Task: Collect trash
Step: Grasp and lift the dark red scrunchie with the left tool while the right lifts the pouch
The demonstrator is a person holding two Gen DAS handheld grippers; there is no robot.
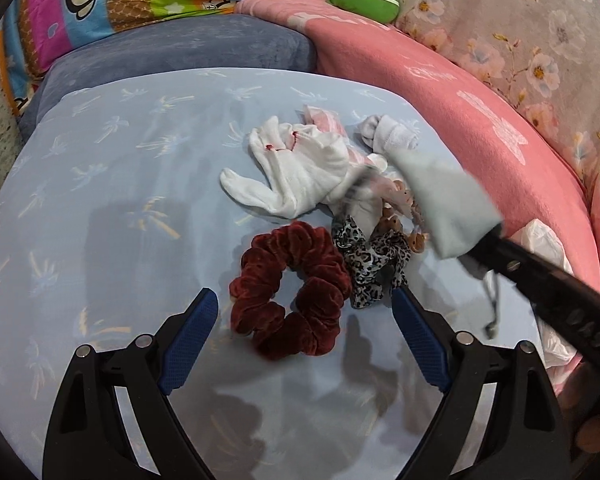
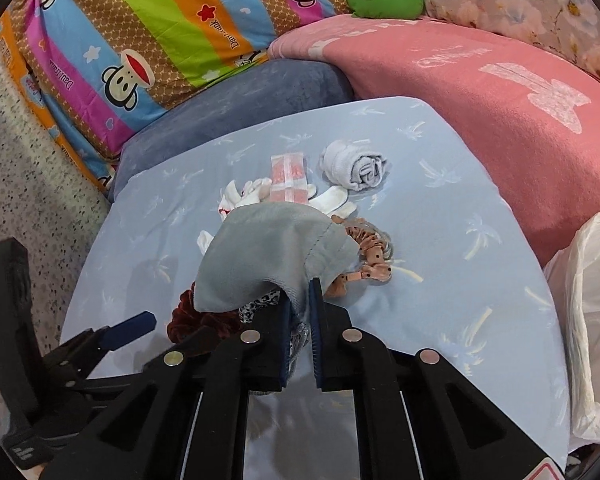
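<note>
My right gripper (image 2: 300,292) is shut on the edge of a grey cloth (image 2: 268,256), which hangs lifted above a pile of small items on the pale blue sheet (image 2: 440,240). In the left wrist view the same grey cloth (image 1: 444,200) dangles from the right gripper (image 1: 486,242), which reaches in from the right. My left gripper (image 1: 304,298) is open just above the sheet, its fingers on either side of a dark red velvet scrunchie (image 1: 288,292). A leopard-print scrunchie (image 1: 370,264) touches its right side. A white glove (image 1: 296,172) lies just beyond.
A rolled white sock (image 2: 356,166), a pink-and-white wrapper (image 2: 288,176) and a tan dotted scrunchie (image 2: 370,256) lie on the sheet. A white plastic bag (image 2: 592,320) sits at the right edge. A pink blanket (image 2: 480,92), a grey-blue cushion (image 2: 236,100) and a striped cartoon pillow (image 2: 140,32) border the sheet.
</note>
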